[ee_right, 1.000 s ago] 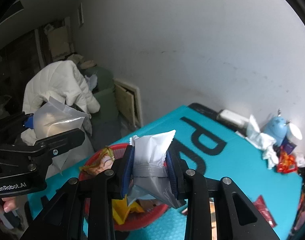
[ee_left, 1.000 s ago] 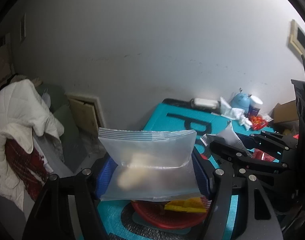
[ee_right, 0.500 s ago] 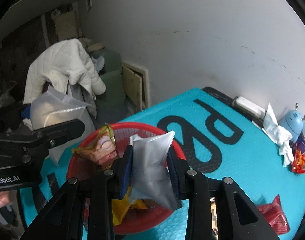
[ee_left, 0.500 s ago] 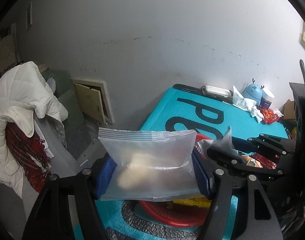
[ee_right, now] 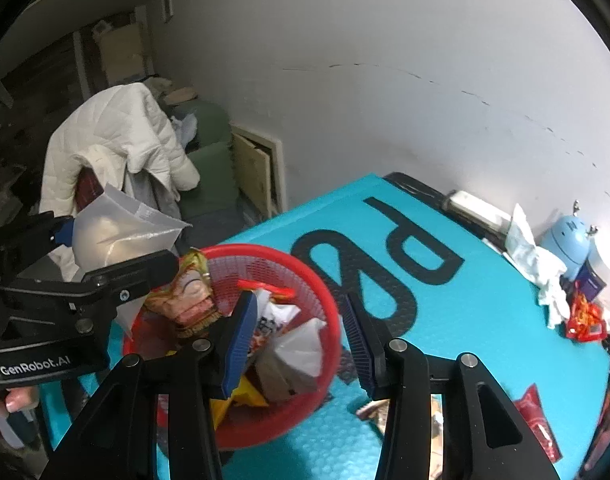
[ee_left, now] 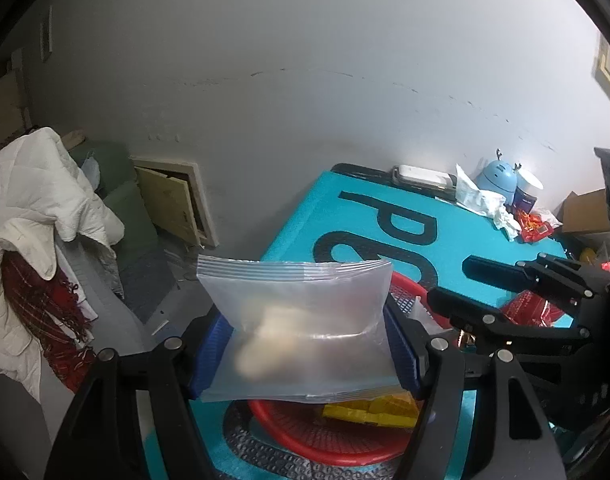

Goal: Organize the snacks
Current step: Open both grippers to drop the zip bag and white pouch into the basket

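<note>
My left gripper [ee_left: 305, 344] is shut on a clear zip bag [ee_left: 301, 312] with something pale inside, held just above the near rim of a red mesh basket [ee_left: 317, 456]. In the right wrist view the same zip bag [ee_right: 121, 232] hangs left of the basket [ee_right: 325, 292]. My right gripper [ee_right: 301, 340] hovers over the basket with its jaws opening. Its blue pads stand clear of a silver-white packet [ee_right: 297, 356], which lies in the basket among other snack packs, one of them gold and pink [ee_right: 189, 296].
The basket stands at the near left corner of a teal mat [ee_right: 465, 320]. At its far right are a blue deer-shaped gadget [ee_right: 565, 244], crumpled white paper [ee_right: 545, 276] and red wrappers [ee_right: 585, 316]. A red packet [ee_right: 537, 416] lies near right. Beyond the left edge hangs a white jacket [ee_right: 117, 140].
The right gripper's jaws have spread and let go of the silver-white packet, which now lies in the basket. The left gripper has sunk slightly towards the basket, still holding the zip bag.
</note>
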### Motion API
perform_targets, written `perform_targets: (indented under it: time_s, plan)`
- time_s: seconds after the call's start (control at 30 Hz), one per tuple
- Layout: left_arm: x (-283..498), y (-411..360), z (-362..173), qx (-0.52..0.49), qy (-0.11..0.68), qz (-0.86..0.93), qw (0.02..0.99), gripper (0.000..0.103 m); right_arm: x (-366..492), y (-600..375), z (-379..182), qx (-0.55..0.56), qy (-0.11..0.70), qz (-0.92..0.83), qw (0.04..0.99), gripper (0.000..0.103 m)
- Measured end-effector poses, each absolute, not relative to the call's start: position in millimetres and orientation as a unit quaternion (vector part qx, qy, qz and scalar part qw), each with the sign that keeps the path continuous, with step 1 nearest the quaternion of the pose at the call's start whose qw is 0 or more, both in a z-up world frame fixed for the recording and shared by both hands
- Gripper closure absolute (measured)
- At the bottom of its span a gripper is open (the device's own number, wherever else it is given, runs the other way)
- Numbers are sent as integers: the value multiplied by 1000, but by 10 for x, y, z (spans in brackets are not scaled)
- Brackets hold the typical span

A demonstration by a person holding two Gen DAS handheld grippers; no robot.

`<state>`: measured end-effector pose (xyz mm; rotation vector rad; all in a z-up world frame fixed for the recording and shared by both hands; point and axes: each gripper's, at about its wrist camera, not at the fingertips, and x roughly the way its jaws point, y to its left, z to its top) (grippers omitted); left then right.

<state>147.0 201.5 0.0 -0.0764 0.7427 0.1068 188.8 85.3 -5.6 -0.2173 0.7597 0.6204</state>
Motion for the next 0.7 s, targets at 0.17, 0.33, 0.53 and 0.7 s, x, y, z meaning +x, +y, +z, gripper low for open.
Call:
perform_targets:
  time_s: [0.17, 0.33, 0.53, 0.7]
  plan:
    - [1566, 1944, -56, -26, 374, 49, 926, 33, 1914, 788, -35, -96, 366, 292, 878, 59]
    - [1624, 1949, -135, -35, 398, 43, 916, 32, 1926, 781, -50, -99, 372, 286, 878, 59]
    - [1622, 1942, -171, -34, 407, 47, 911, 32, 1934, 766, -56, -101, 374, 284, 877, 57]
    - [1575, 1957, -105, -35, 400, 49, 915, 32, 1923, 754, -37, -102, 373, 285, 877, 57]
